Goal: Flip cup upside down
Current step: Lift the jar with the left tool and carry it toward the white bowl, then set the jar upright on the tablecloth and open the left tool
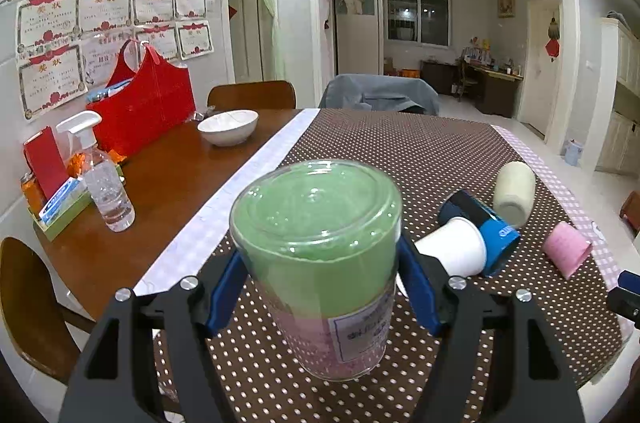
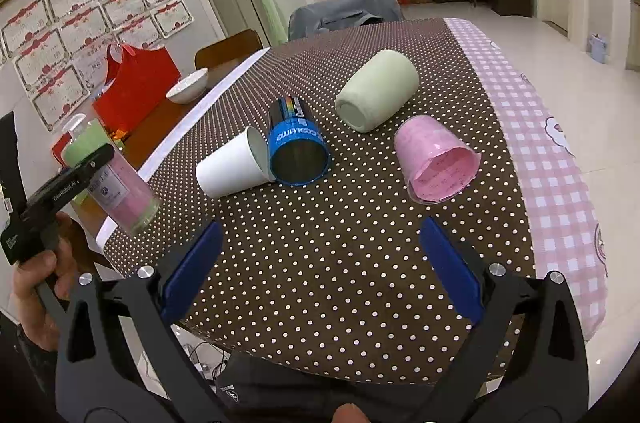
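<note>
Clear cup [image 1: 320,263] hides left tool's [image 1: 320,287] blue tips, label blurred

Left wrist camera sat low behind the left gripper [image 1: 320,287], facing across the dotted tablecloth [image 1: 400,151] toward the far room, very close to the clear cup [image 1: 320,255] filling its centre. Right wrist camera looked from higher up, angled down over the table's near edge. Both views shared the white cup [image 2: 232,169], blue cup [image 2: 298,147], pink cup [image 2: 432,159] and red bag [image 1: 148,103].
</note>
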